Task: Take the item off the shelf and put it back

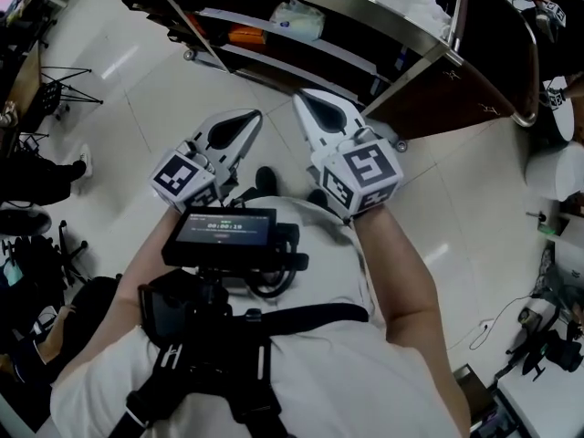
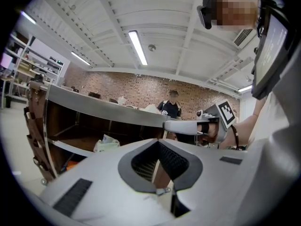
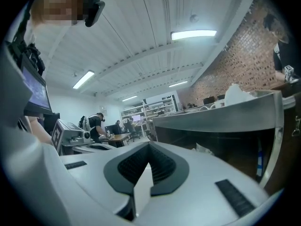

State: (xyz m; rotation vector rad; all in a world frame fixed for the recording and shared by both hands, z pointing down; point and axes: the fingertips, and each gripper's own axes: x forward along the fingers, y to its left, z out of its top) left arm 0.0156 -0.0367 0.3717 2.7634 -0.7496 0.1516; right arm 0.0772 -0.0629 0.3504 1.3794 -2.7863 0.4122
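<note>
Left tool point(image 1: 248, 119) and right tool point(image 1: 308, 106) are both closed, holding nothing. Open one wide before reaching toward the crumpled white plastic bag point(image 1: 297, 18) on the dark metal-framed shelf point(image 1: 456, 85).

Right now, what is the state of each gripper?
Left gripper: closed, holding nothing.
Right gripper: closed, holding nothing.

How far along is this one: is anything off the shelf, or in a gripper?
Done: nothing that shows. A white plastic bag and an orange item lie on the shelf. In hand: nothing. The left gripper and right gripper are both shut and empty, held short of the shelf. Left: apparently the whole take and return, unless it is already finished; these frames cannot tell.
</note>
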